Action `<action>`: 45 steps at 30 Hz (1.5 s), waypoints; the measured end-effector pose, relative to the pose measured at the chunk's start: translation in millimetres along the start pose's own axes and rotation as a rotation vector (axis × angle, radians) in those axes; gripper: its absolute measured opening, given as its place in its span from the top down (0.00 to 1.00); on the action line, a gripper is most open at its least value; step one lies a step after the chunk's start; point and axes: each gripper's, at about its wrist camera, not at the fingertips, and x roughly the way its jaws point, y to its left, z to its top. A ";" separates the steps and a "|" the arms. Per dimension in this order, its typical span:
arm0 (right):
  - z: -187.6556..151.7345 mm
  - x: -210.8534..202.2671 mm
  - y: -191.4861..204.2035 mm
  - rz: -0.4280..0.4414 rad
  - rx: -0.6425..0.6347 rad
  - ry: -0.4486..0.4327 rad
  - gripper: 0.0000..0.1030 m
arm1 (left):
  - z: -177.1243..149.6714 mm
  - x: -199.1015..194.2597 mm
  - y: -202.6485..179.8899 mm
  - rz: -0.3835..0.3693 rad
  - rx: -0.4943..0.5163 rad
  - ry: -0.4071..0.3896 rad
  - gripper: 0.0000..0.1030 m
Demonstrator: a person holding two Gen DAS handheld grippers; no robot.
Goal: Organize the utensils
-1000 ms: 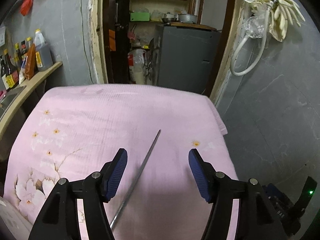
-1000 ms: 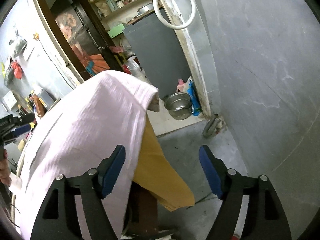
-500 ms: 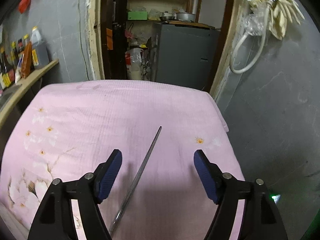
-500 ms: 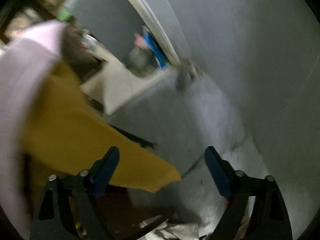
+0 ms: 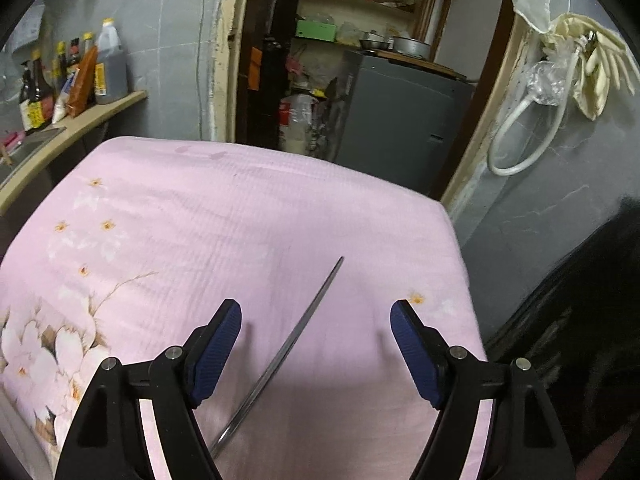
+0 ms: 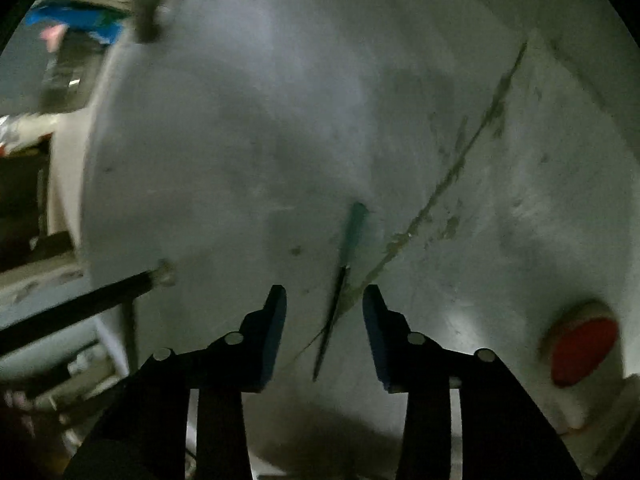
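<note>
Left wrist view: left gripper [image 5: 316,320] spread wide, nothing held, hovering over pink floral cloth [image 5: 200,216]. Thin metal rod, prob. a chopstick or skewer [image 5: 280,360], lying diagonally between the fingers, near end running under the gripper, far tip ahead & slightly right. Looks light, stiff, smooth, so likely to slip or roll; best pinched mid-length, across the shaft. Cloth soft, will give a bit under a pinch.

Right wrist view, blurred: right gripper [image 6: 325,300] partly parted, nothing clamped, pointed down at grey floor [image 6: 240,140]. Slim utensil w/ teal handle [image 6: 340,280] on floor just ahead, between the fingertips; dark thin end nearest. Prob. light; grip on handle or near mid-shaft.

Room: cramped kitchen, bottles [image 5: 72,76] on shelf far left of left gripper, grey cabinet [image 5: 396,116] ahead, hose [image 5: 524,136] on wall to right.
</note>
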 end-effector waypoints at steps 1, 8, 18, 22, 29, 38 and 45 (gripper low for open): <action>0.4 12.4 0.7 -0.013 0.011 -0.004 0.69 | -1.0 0.2 -0.4 0.006 -0.003 0.000 0.27; -8.4 45.3 17.8 -0.068 0.037 -0.011 0.69 | -4.1 -1.4 -10.1 0.076 0.032 0.000 0.27; -11.1 50.4 54.6 -0.179 0.064 -0.041 0.93 | -3.7 -2.8 -11.7 0.100 0.021 -0.010 0.27; -18.6 44.4 65.9 -0.210 0.047 -0.056 0.93 | -3.7 -1.1 -10.1 0.107 0.024 -0.012 0.27; -27.0 9.0 66.5 -0.076 0.041 -0.052 0.94 | -3.3 -0.1 -9.0 0.079 0.017 -0.012 0.27; -45.1 -73.4 89.1 0.091 -0.086 -0.091 0.94 | -0.2 -10.3 -2.9 -0.017 -0.022 -0.041 0.27; -30.4 -114.0 42.4 0.129 -0.182 -0.187 0.94 | -1.9 -19.3 3.9 -0.063 -0.047 -0.054 0.27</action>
